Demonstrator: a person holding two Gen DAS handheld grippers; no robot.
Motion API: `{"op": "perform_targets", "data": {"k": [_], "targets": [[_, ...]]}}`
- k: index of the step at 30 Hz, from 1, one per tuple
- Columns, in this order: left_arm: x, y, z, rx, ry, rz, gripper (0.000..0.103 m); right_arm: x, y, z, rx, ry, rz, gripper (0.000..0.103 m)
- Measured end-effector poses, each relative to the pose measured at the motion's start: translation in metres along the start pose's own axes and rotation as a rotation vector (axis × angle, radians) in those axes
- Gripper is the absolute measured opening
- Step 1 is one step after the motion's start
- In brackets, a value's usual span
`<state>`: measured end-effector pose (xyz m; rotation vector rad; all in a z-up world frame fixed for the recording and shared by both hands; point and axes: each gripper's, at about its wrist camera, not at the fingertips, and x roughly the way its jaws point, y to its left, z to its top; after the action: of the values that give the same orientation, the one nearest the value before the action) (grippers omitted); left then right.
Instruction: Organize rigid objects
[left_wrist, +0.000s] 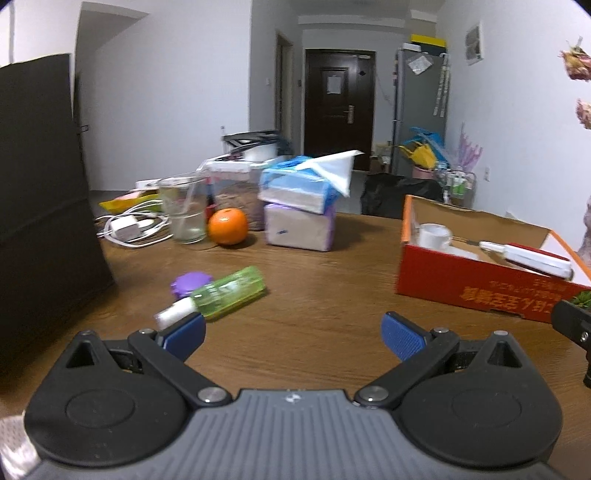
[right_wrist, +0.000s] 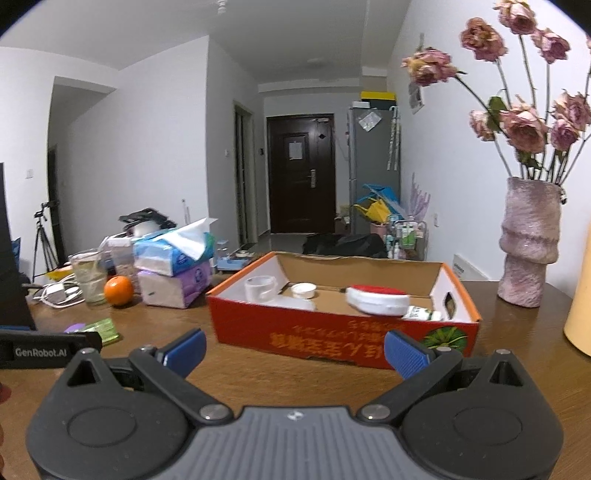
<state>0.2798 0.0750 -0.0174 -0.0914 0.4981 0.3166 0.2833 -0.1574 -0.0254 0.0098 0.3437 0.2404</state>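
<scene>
A green spray bottle (left_wrist: 225, 293) with a white cap lies on the wooden table (left_wrist: 314, 295), next to a purple lid (left_wrist: 190, 283). My left gripper (left_wrist: 293, 338) is open and empty, just in front of the bottle. A red cardboard box (right_wrist: 343, 332) stands ahead of my right gripper (right_wrist: 295, 350), which is open and empty. The box (left_wrist: 480, 284) holds a tape roll (right_wrist: 260, 288), a small white cup (right_wrist: 303, 290), a red-and-white case (right_wrist: 376, 301) and a white tube (right_wrist: 421, 314). The green bottle (right_wrist: 101, 328) shows at the left of the right wrist view.
An orange (left_wrist: 227, 226), a glass (left_wrist: 184, 208), a white charger with cables (left_wrist: 129, 227) and stacked tissue packs (left_wrist: 299, 206) stand at the back. A black box (left_wrist: 40, 206) is at the left. A pink vase with dried roses (right_wrist: 528, 240) stands at the right.
</scene>
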Motion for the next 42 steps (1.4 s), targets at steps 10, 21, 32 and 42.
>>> {"op": "perform_targets", "data": {"k": [10, 21, 32, 42], "targets": [[0.000, 0.042, -0.002, -0.050, 0.015, 0.066, 0.103, 0.007, 0.033, -0.005, -0.010, 0.024, 0.058, 0.103], [0.015, 0.080, 0.001, -0.087, 0.035, 0.159, 0.103, 0.027, 0.068, -0.008, -0.032, 0.056, 0.172, 0.103], [0.036, 0.111, 0.002, -0.083, 0.058, 0.230, 0.103, 0.056, 0.114, -0.009, -0.060, 0.094, 0.273, 0.103], [0.055, 0.135, 0.009, -0.033, 0.052, 0.184, 0.103, 0.076, 0.158, -0.014, -0.125, 0.138, 0.284, 0.103]]}}
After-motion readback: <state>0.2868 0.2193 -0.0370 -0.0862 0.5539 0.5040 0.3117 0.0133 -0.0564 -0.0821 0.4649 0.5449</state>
